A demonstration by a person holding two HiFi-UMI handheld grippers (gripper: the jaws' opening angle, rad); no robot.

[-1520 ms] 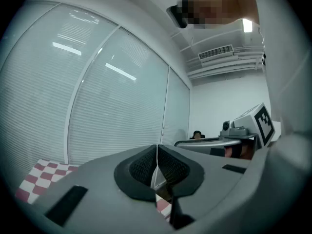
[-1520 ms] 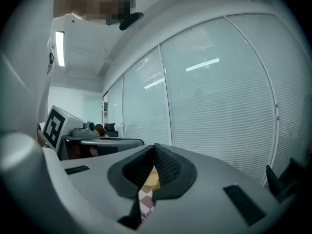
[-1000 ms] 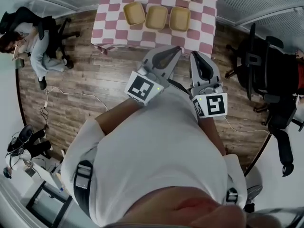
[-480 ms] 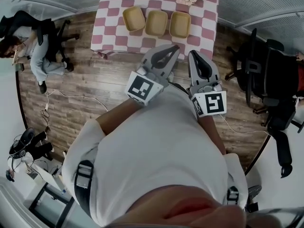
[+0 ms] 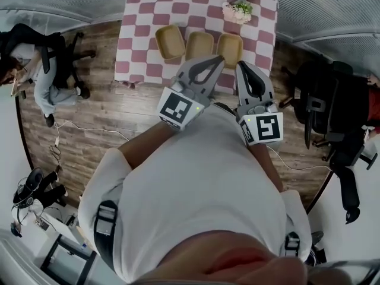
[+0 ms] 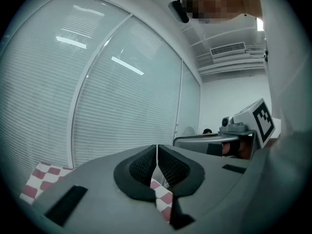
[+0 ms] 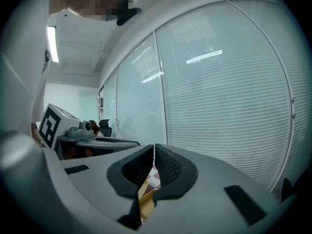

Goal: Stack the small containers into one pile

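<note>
- in a row on the checked table [image 5: 142, 16], side by side: left container [image 5: 170, 41], middle container [image 5: 200, 45], right container [image 5: 229, 47], all unstacked.
- near edge of that table hidden behind both grippers.
- left gripper [image 5: 218, 59] [image 6: 157, 152]: jaws pressed together, holding nothing; only a sliver of checked cloth visible through the slit.
- right gripper [image 5: 242, 66] [image 7: 154, 152]: jaws likewise closed and empty; through the slit a tan strip of one container, too narrow to tell which.
- on the cubes, black-and-white square markers [image 5: 178, 110], patterns rather than readable words.

White short-sleeved shirt [image 5: 196, 177] on me; my left gripper [image 5: 217, 60] and right gripper [image 5: 242, 67] grey, black ribbed pads [image 6: 141, 167], black-white marker cubes [image 5: 178, 109].
</note>
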